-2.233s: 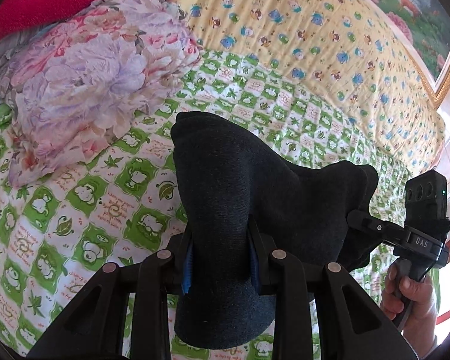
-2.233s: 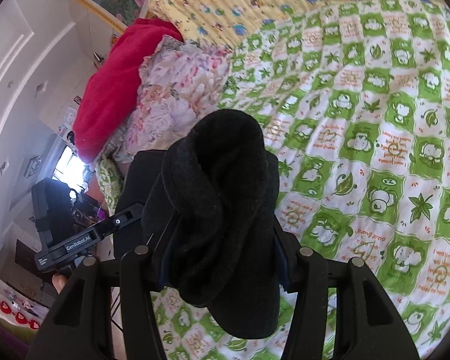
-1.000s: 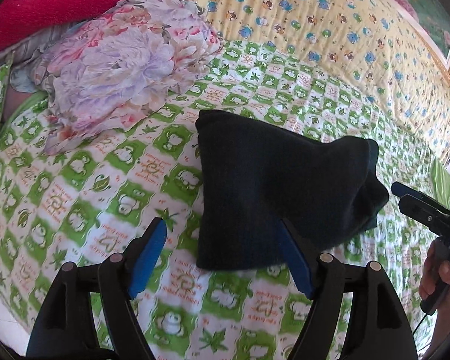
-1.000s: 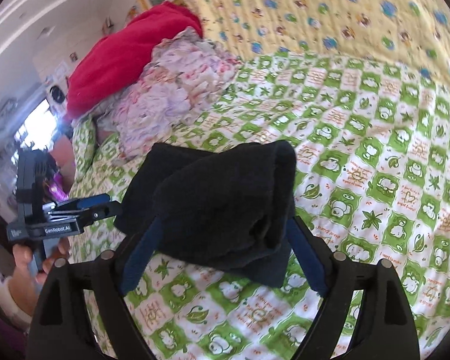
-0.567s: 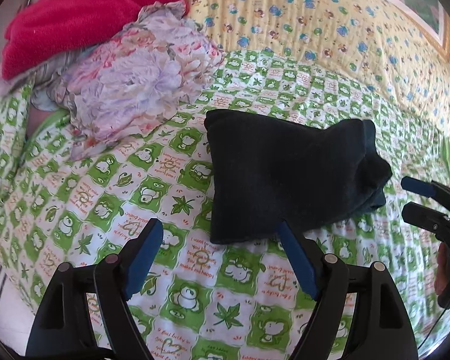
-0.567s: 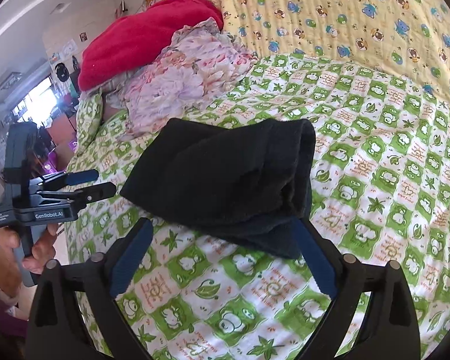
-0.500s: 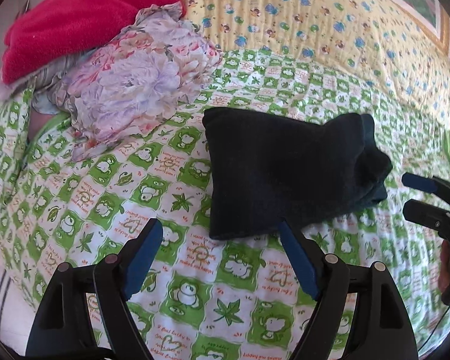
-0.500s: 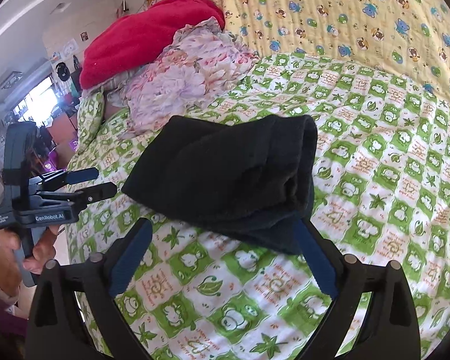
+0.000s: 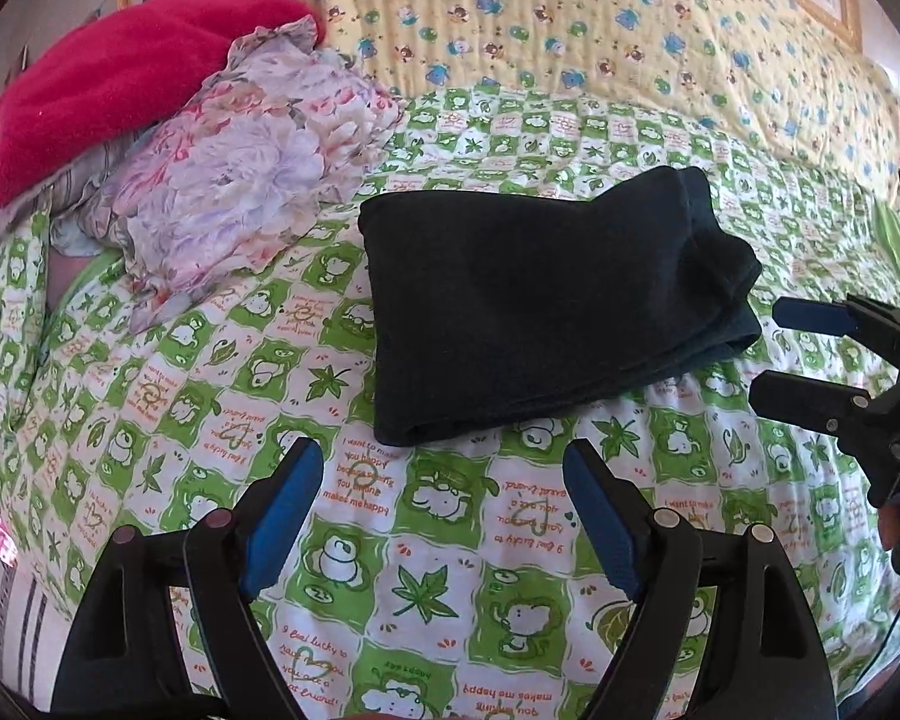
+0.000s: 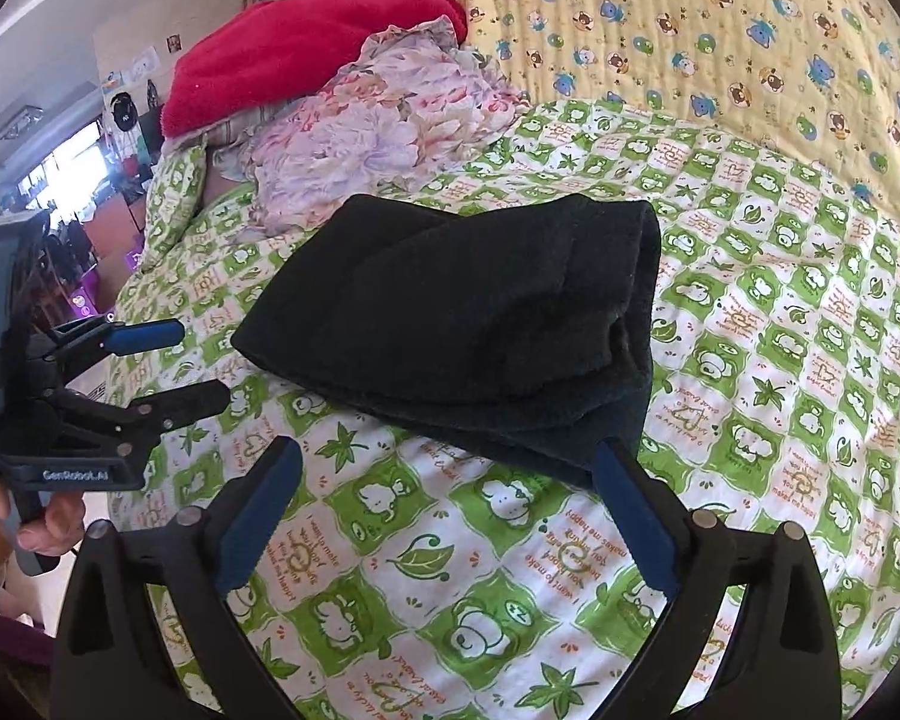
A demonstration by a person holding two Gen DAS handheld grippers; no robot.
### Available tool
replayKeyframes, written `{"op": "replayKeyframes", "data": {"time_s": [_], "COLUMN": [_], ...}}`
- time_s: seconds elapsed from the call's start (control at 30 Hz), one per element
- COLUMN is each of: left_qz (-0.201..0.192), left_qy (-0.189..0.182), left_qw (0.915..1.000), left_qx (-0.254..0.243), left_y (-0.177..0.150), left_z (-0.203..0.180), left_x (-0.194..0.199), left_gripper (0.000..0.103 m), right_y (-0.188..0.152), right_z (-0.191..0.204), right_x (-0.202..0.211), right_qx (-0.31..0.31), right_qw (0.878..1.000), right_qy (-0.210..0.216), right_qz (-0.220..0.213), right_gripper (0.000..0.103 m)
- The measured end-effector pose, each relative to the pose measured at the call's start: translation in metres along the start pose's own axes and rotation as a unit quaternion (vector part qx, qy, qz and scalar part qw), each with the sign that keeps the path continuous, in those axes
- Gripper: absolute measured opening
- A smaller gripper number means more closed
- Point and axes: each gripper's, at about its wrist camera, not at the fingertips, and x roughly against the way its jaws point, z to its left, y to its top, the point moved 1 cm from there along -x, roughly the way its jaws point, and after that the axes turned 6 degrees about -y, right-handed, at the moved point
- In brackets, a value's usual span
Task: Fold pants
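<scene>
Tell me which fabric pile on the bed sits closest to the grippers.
The folded black pants, lying just ahead of both open grippers. The floral cloth and the red blanket are heaped farther back.

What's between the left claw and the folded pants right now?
Only bare bedsheet: in the left wrist view the open left claw sits short of the dark folded pants, touching nothing.

Home bedroom: bed w/ cartoon quilt [image 9: 426,540], piled blankets [image 9: 120,72] (red, floral).

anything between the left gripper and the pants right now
Nothing visible. The left gripper is open, with only bare green checked sheet between its fingers and the near edge of the folded pants. The floral cloth lies off to the side.
</scene>
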Motion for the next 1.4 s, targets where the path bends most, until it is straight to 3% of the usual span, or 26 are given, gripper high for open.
{"op": "replayKeyframes", "data": {"time_s": [1.4], "left_qz": [0.014], "left_qy": [-0.011], "left_qw": [0.9998], "left_qx": [0.000], "left_y": [0.004], "left_z": [0.002], "left_x": [-0.012], "left_gripper": [0.083], "right_y": [0.001], "right_z": [0.000], "right_x": [-0.007], "right_qx": [0.005], "right_qw": [1.000], "right_qy": [0.005], "right_qz": [0.009], "right_gripper": [0.098]}}
